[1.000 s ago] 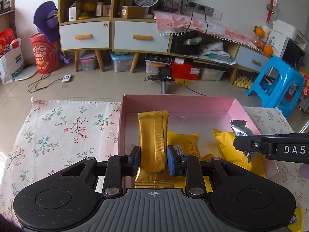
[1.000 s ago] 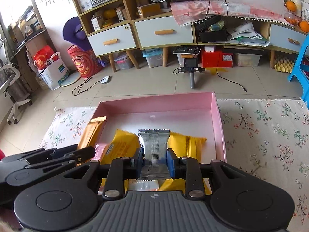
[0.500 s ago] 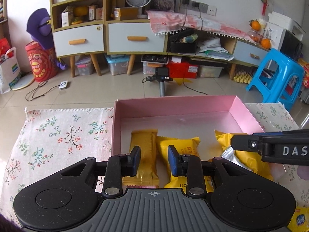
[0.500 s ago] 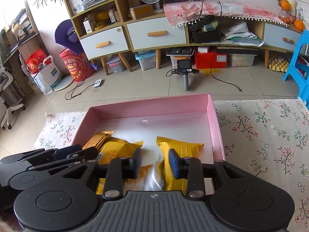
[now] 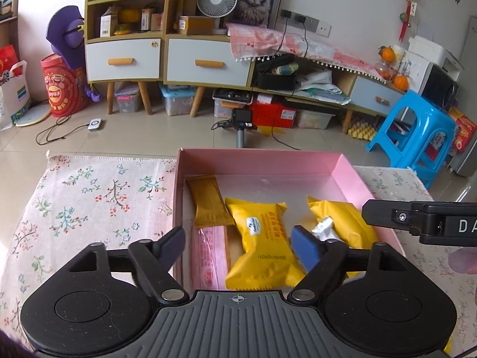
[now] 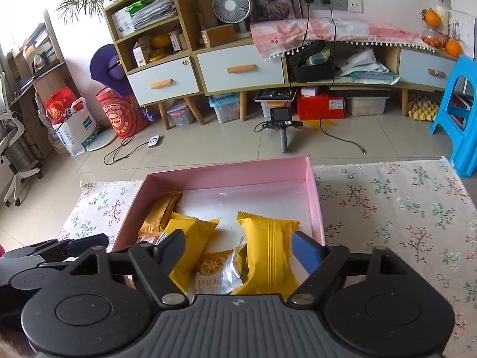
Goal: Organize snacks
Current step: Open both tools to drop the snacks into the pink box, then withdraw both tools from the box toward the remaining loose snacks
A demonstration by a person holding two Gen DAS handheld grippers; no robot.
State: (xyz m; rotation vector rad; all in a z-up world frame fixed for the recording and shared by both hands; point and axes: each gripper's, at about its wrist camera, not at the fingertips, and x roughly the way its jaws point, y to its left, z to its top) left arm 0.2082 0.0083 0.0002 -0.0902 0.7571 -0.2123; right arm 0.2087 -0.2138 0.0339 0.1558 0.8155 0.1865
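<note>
A pink box [image 5: 256, 156] sits on the flowered cloth and holds a gold bar [image 5: 208, 200], a pink packet [image 5: 208, 259], two yellow packs [image 5: 262, 238] and a silver packet [image 5: 323, 226]. My left gripper [image 5: 237, 238] hovers over the box's near left part. Its jaws are opening, with nothing pressed between them. My right gripper [image 6: 238, 237] hovers above the silver packet [image 6: 220, 271], which lies between the yellow packs [image 6: 268, 250]. Its jaws are also opening and grip nothing. One of the right gripper's fingers [image 5: 387, 217] reaches in from the right in the left wrist view.
The flowered cloth [image 5: 89, 203] covers the table on both sides of the box, with bare cloth [image 6: 402, 208] to the right. Beyond the table's far edge lie a tiled floor, a camera on a stick [image 6: 281, 119] and a blue stool [image 5: 411, 137].
The left gripper let go of the gold bar, which now lies in the box. The right gripper released the silver packet among the yellow packs. Both jaws spread wide and drew back.
</note>
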